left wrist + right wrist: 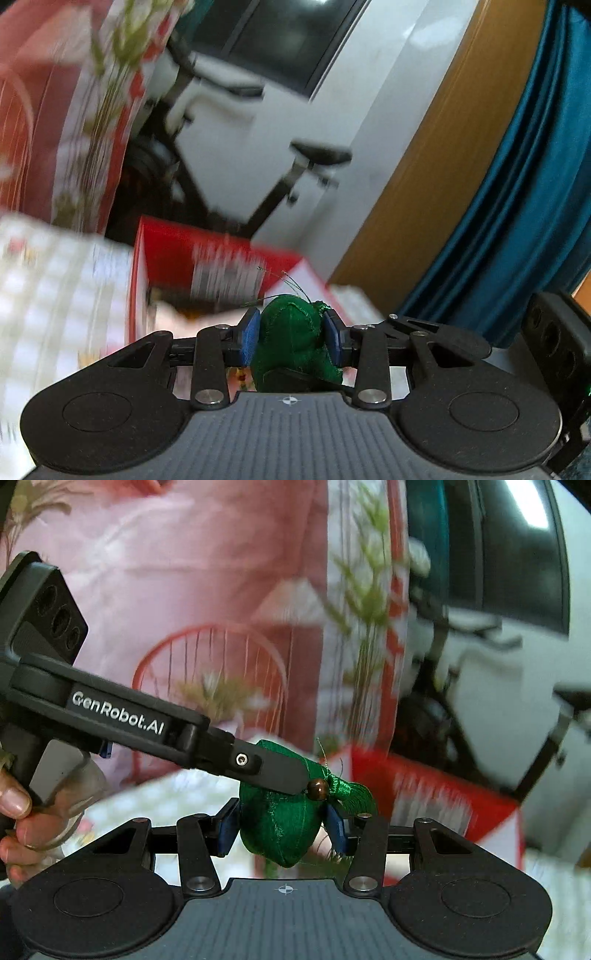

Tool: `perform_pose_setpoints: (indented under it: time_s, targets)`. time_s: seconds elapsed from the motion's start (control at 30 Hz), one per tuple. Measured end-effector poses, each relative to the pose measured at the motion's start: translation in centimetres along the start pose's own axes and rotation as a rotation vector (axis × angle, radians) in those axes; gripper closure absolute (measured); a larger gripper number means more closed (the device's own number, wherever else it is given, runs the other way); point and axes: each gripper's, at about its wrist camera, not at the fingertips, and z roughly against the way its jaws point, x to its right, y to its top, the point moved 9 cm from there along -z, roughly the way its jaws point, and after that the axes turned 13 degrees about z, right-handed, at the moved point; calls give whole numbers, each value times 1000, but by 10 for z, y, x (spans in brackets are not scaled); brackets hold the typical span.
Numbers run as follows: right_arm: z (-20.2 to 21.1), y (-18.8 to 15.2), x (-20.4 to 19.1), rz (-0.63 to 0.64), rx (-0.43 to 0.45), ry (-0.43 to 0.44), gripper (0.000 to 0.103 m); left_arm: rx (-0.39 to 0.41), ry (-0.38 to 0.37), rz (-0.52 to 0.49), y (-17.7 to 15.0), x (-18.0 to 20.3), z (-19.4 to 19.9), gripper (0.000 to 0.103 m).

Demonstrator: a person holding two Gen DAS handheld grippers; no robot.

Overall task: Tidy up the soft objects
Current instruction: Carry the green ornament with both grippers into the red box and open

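Note:
A small green satin pouch [291, 332] with loose threads sits between the blue pads of my left gripper [291, 334], which is shut on it. In the right wrist view the same pouch [277, 827] shows a brown bead [317, 789] and a green tassel [351, 794]. My right gripper [282, 829] is shut on its lower half, one pad on each side. The left gripper [280, 775] reaches in from the left, with one black finger lying across the pouch's top. The pouch hangs in the air between both tools.
A red box [207, 258] stands open below and ahead. Behind it are an exercise bike [229, 129], a wooden panel and a blue curtain [535, 184]. Pink floral cloth [184, 590] hangs at the left. A hand [14, 812] grips the left tool's handle.

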Motion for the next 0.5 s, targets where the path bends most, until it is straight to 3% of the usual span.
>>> perform_pose_setpoints:
  time_s: [0.23, 0.5]
  targets:
    - [-24, 52, 52, 106, 78, -69, 58, 86, -17, -65, 62, 20, -20, 64]
    - [-81, 18, 67, 111, 21, -56, 58, 12, 44, -52, 52, -21, -62, 64]
